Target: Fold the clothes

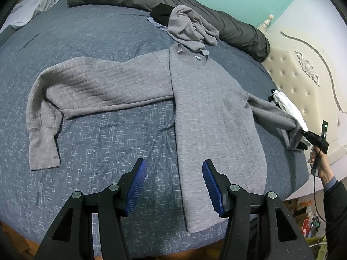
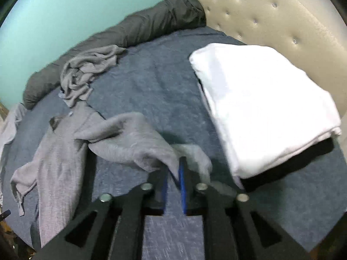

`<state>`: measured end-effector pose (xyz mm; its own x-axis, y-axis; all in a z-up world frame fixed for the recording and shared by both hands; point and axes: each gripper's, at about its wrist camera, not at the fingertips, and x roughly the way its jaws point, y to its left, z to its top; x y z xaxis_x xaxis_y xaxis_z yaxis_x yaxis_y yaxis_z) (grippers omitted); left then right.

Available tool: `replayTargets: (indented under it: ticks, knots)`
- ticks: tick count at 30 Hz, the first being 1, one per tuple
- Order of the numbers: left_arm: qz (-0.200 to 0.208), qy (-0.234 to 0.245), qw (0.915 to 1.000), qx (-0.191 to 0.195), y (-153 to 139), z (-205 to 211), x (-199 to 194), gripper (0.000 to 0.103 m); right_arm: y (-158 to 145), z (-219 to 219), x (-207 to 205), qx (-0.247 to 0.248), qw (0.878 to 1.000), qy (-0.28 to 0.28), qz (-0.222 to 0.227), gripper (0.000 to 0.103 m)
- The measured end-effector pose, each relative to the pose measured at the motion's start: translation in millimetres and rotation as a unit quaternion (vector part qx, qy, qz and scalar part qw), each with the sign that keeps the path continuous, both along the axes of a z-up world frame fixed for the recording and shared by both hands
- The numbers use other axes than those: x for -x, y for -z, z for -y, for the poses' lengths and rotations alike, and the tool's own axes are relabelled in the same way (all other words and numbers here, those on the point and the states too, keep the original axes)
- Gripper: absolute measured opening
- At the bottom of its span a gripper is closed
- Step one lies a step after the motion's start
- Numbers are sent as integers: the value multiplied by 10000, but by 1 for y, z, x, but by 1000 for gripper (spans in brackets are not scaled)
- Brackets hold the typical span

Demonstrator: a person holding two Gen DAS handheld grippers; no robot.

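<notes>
The grey sweater [image 1: 208, 112] is laid flat on the bed [image 1: 104, 143], body lengthwise, one sleeve spread out sideways; the other sleeve cuff [image 2: 173, 153] is clamped in the right hand-held gripper [image 2: 173, 173]; the left hand-held gripper [image 1: 174, 186] is held wide apart, empty, above the hem. A folded white garment [image 2: 264, 108] is stacked near the headboard; a crumpled grey garment [image 1: 190, 28] is left unfolded.

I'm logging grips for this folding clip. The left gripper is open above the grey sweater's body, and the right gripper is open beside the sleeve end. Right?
Not quite. The right gripper is shut on the sleeve end, as the right wrist view shows. The left gripper is indeed open above the grey sweater body.
</notes>
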<state>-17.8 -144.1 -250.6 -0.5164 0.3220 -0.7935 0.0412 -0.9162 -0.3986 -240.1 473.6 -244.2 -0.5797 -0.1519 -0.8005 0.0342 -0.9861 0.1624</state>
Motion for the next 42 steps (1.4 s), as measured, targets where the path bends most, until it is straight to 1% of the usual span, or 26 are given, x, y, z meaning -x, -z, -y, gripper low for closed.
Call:
replayTargets:
  ticks: [1, 2, 3, 4, 6, 8, 10, 13, 15, 17, 20, 23, 26, 27, 28, 29, 30, 31, 32, 35, 38, 42]
  knots:
    - [2, -10, 10000, -8, 1, 1, 0, 58, -4, 3, -3, -32, 10000, 52, -64, 30]
    - [-2, -5, 10000, -14, 0, 1, 0, 58, -8, 5, -7, 56, 9999, 28, -137, 45]
    - [-5, 0, 10000, -19, 0, 0, 0, 58, -12, 6, -11, 146, 9997, 3, -209, 50]
    - [-15, 9, 10000, -23, -1, 1, -1, 58, -14, 12, -18, 208, 9994, -86, -282, 52]
    - [-33, 27, 10000, -30, -3, 1, -1, 58, -16, 29, -28, 307, 9984, -315, -342, 52]
    - [-68, 27, 10000, -53, -5, 1, -2, 58, -6, 51, -40, 399, 9963, -740, -155, 52]
    - [-112, 20, 9999, -102, -8, 0, -3, 58, 8, 74, -49, 719, 9907, -1133, 216, 52]
    - [-153, 18, 9998, -155, -10, -1, -7, 58, 33, 114, -67, 1126, 9750, -1720, 842, 59]
    - [-173, 19, 9997, -183, -11, -1, -10, 58, 45, 142, -78, 1220, 9655, -2016, 1110, 60]
    - [-193, 21, 9996, -212, -11, -1, -13, 58, 56, 167, -91, 1186, 9588, -2248, 1273, 61]
    - [-222, 23, 9994, -254, -13, -1, -17, 58, 76, 201, -103, 1285, 9456, -2490, 1651, 61]
    - [-252, 25, 9992, -297, -14, -1, -21, 58, 89, 220, -114, 1205, 9405, -2589, 1842, 61]
    - [-253, 2, 9991, -347, -12, 0, -25, 58, 100, 237, -119, 1172, 9365, -2689, 1920, 60]
    - [-249, -9, 9990, -365, -11, 1, -26, 58, 103, 240, -121, 1192, 9353, -2708, 1942, 60]
    - [-245, -20, 9990, -382, -10, 1, -27, 58, 106, 244, -123, 1184, 9349, -2743, 1916, 54]
    - [-230, -25, 9989, -401, -8, 2, -28, 58, 107, 247, -125, 1108, 9348, -2788, 1903, 41]
    - [-211, -25, 9989, -408, -6, 2, -28, 58, 109, 251, -127, 1030, 9346, -2833, 1889, 35]
    - [-192, -25, 9989, -415, -4, 2, -28, 58, 110, 255, -128, 903, 9356, -2860, 1861, 23]
    - [-183, -28, 9989, -425, -3, 2, -29, 58, 110, 256, -128, 860, 9369, -2859, 1817, 14]
    - [-150, -33, 9989, -449, 3, 2, -29, 58, 99, 246, -123, 1017, 9433, -2745, 1568, 4]
    - [-75, -12, 9988, -477, 11, -1, -27, 58, 82, 232, -115, 1122, 9511, -2577, 1283, 3]
    - [7, -4, 9986, -522, 21, -3, -23, 58, 57, 202, -103, 1204, 9606, -2305, 978, 3]
